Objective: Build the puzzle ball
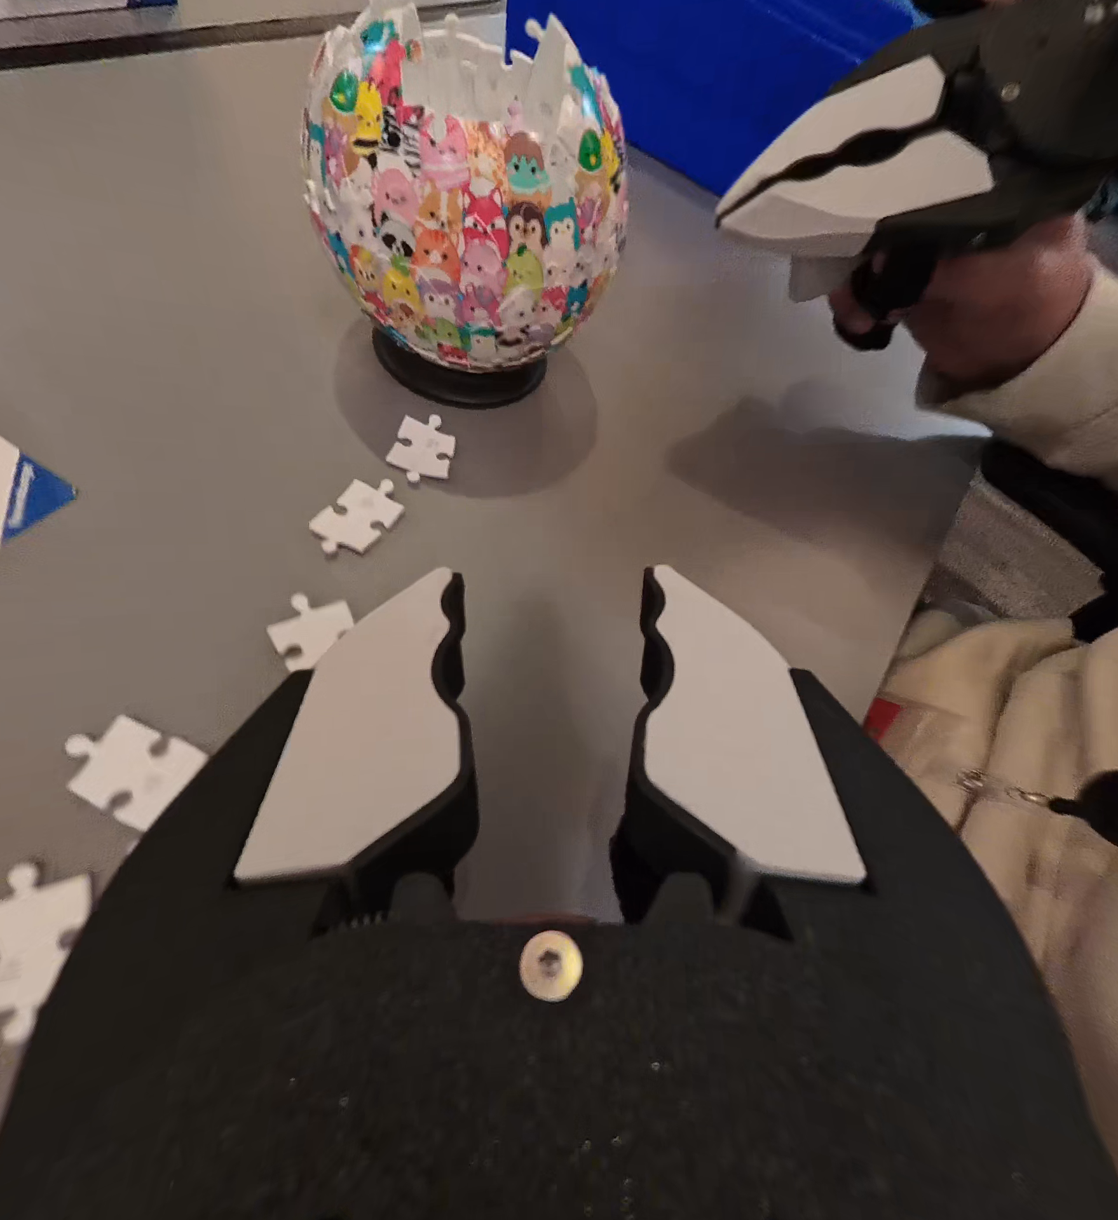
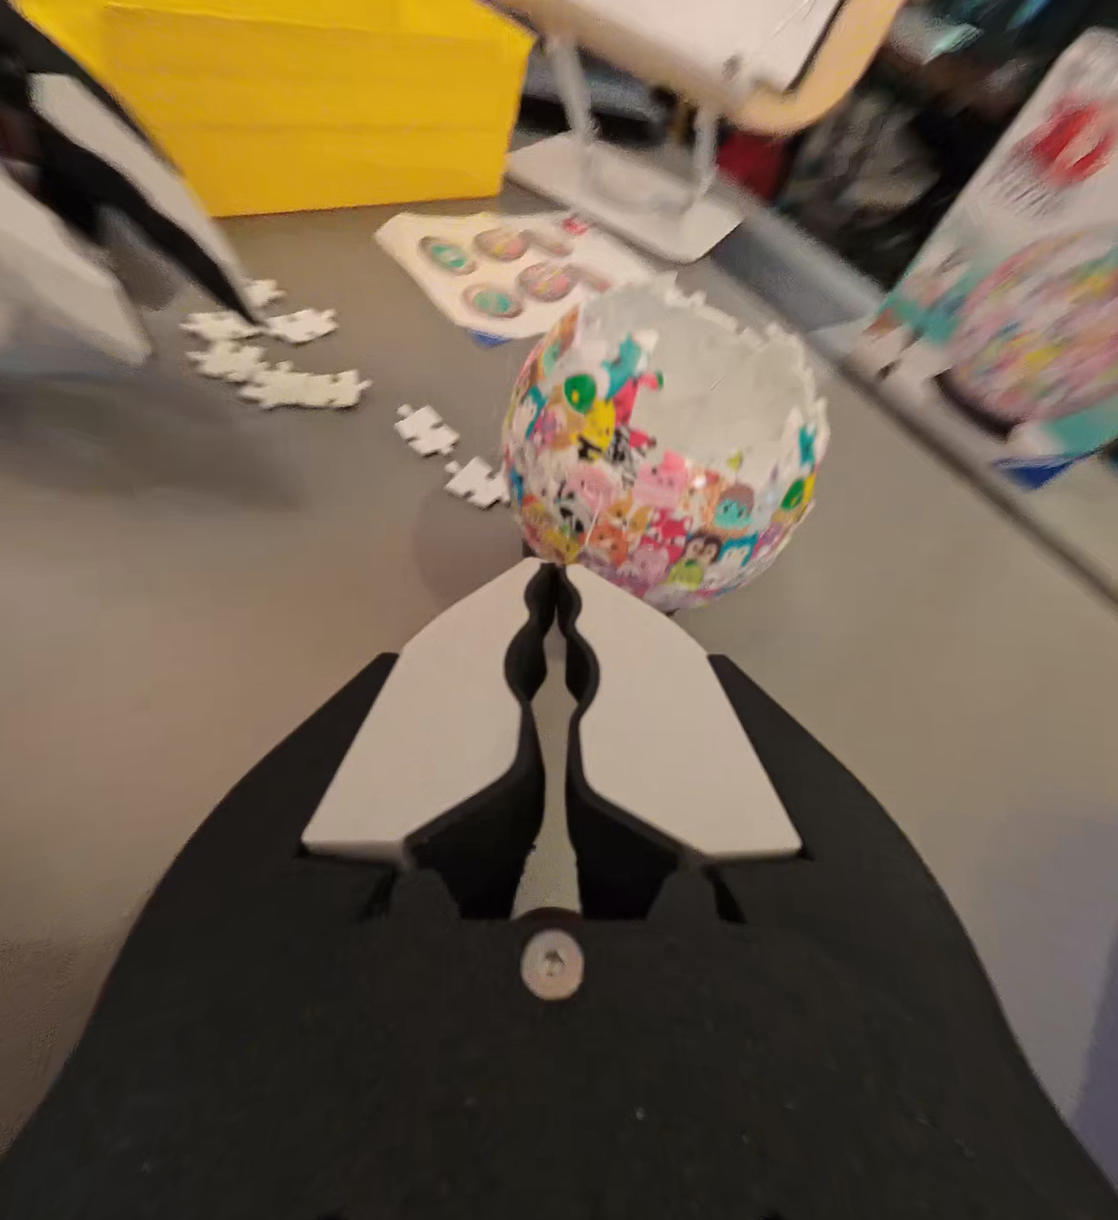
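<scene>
left gripper (image 1: 551, 581): fingers spread wide and empty, low over the grey table (image 1: 146, 264), just beside the loose pieces.
right gripper (image 2: 555, 581): fingers pressed together at the tips with nothing visible between them, held above the table near the ball.
nearest loose pieces (image 1: 137, 769): white backs up, flat, thin and light; likely to slide on the table, so best pinched at an edge tilted up, not pressed from above.
farther loose pieces (image 1: 422, 447): two more lie in a trail toward the ball, apart from each other.
puzzle ball (image 1: 467, 218): on a black ring stand (image 1: 460, 383), lower part built, top open and jagged; a hollow thin shell, probably fragile, so steady it low on the built wall, not by the rim teeth.
blue box (image 1: 708, 79): behind the ball.
</scene>
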`<state>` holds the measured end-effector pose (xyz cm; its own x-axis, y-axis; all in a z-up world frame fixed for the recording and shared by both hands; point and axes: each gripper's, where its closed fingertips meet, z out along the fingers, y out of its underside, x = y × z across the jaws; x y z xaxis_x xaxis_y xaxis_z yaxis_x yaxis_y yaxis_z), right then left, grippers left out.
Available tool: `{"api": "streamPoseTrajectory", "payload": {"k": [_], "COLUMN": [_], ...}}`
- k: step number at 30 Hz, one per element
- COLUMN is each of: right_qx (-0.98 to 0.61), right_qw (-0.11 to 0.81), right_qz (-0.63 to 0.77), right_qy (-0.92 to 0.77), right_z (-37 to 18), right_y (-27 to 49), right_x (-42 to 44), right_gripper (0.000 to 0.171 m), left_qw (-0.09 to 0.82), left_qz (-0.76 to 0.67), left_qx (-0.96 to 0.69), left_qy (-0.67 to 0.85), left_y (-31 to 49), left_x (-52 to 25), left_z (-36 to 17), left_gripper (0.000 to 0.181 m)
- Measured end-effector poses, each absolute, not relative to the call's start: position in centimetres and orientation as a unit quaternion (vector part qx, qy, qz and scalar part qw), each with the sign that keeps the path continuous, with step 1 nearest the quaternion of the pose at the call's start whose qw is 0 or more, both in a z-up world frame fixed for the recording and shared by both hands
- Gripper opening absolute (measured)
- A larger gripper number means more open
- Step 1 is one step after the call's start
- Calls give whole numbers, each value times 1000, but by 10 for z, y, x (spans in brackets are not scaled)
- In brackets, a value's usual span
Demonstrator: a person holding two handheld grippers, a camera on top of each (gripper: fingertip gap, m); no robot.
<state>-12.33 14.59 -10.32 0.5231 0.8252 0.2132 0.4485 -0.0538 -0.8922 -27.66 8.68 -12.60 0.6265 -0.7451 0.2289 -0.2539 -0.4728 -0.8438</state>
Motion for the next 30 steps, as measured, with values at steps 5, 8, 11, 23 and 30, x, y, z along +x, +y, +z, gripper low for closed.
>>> {"api": "streamPoseTrajectory", "payload": {"k": [5,8,11,23,30], "right_qx": [-638,-628,-650,-652,-647], "right_qw": [592,596,584,586,590], "right_qz": [-37,-51,-55,-32,-38], "right_qy": [-492,-497,-483,-480,-481], "right_z": [-98,-100,-107,-110,-110], "right_y": [152,155,165,163,166], "right_x": [-139,-150,-150,-150,-149], "right_gripper": [0,0,0,0,0], "left_qw": [442,457,445,435,430], "left_qz": [-260,-262,-290,-303,-297], "left_qx": [-794,-784,-785,-784,-786], "left_qy": [327,328,319,324,330], "left_y": [80,83,82,84,83], "left_x": [-288,-289,-286,-284,-283], "left_z": [-118,-113,-114,-117,-121], "left_gripper": [43,43,43,44,45]}}
